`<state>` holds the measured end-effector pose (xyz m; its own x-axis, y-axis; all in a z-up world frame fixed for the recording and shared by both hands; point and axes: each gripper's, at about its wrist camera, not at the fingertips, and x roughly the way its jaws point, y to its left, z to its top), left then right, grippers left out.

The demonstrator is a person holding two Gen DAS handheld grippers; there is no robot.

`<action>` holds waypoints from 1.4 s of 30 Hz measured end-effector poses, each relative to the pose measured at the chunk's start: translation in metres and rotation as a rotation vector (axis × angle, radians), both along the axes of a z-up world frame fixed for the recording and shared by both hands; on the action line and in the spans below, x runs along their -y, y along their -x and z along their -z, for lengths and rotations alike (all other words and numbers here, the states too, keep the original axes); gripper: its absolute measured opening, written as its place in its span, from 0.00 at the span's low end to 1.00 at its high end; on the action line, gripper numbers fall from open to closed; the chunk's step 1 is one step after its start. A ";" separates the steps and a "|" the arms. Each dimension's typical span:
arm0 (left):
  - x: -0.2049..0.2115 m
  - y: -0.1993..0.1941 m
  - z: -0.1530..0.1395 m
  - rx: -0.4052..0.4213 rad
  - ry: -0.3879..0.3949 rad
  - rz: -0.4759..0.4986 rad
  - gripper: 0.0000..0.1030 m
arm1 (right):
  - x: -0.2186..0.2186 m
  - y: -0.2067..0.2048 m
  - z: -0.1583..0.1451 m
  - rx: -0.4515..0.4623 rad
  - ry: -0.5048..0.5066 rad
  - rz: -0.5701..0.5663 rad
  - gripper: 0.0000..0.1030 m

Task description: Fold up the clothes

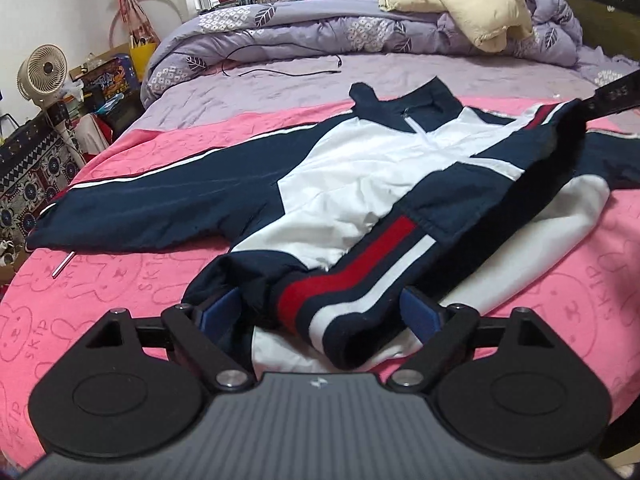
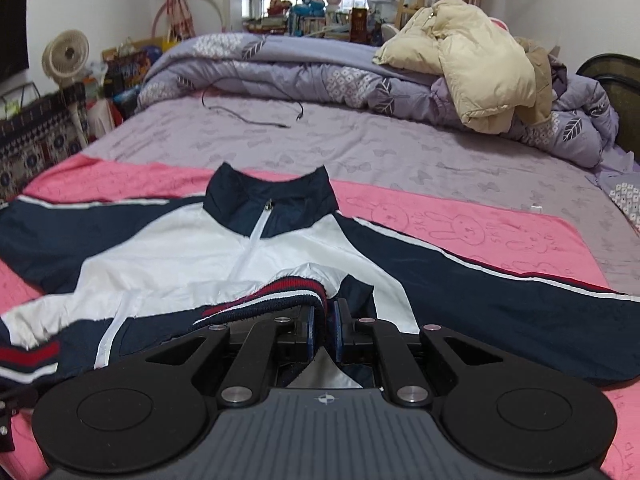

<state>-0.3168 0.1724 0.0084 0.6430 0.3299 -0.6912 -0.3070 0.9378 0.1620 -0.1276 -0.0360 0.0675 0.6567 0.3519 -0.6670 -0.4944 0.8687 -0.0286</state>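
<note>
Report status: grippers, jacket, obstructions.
Left gripper open around striped hem. Right gripper shut on hem. Jacket spread on pink blanket. Nothing in the way.

Jacket [image 2: 168, 252] on blanket [image 2: 500, 236], quilt [image 2: 304, 76] behind, fan [image 2: 66, 54] left

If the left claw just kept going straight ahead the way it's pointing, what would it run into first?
The left claw would meet the jacket's striped hem band first: that fold of the navy and white jacket already lies between its open fingers. Depth is unclear, so it may touch already.
</note>
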 end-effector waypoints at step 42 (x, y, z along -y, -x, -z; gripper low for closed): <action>-0.007 0.070 -0.026 0.118 0.036 -0.013 0.84 | 0.146 0.143 0.020 -0.127 0.024 0.096 0.25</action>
<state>-0.3867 0.1789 0.0346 0.7165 0.3151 -0.6223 -0.3346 0.9381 0.0898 -0.2705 -0.1823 0.0471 0.5962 0.2740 -0.7546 -0.4098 0.9122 0.0075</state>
